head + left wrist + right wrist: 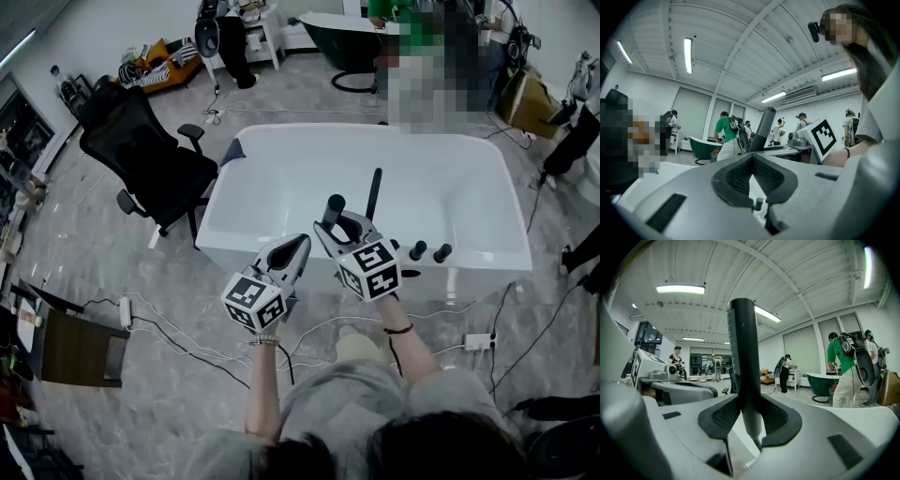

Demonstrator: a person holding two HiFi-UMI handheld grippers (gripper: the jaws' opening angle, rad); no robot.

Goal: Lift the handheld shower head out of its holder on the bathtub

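Over the tub's near rim: two grippers side by side, left gripper (300,246) and right gripper (336,221), close but not touching, one marker cube on each.
Right jaws: clamped on the one handheld shower head (743,357), a black stick standing upright between the pads, its narrow lower end poking out beneath them.
Left jaws: tips together, nothing between them.
Tub count: one white bathtub (225,220) right in front, and one green tub (342,42) well back across the room.
Rim fittings: two black knobs (418,250) side by side to the right of the right gripper, and one thin black spout (375,192) upright just beyond it.
Left edge: one black office chair (150,155) near the tub's left corner, a gap of floor between them.
Floor: two white power strips (125,309), one on each side of the person, cables trailing between person and tub.
Open room: the white basin spreads wide beyond both grippers.
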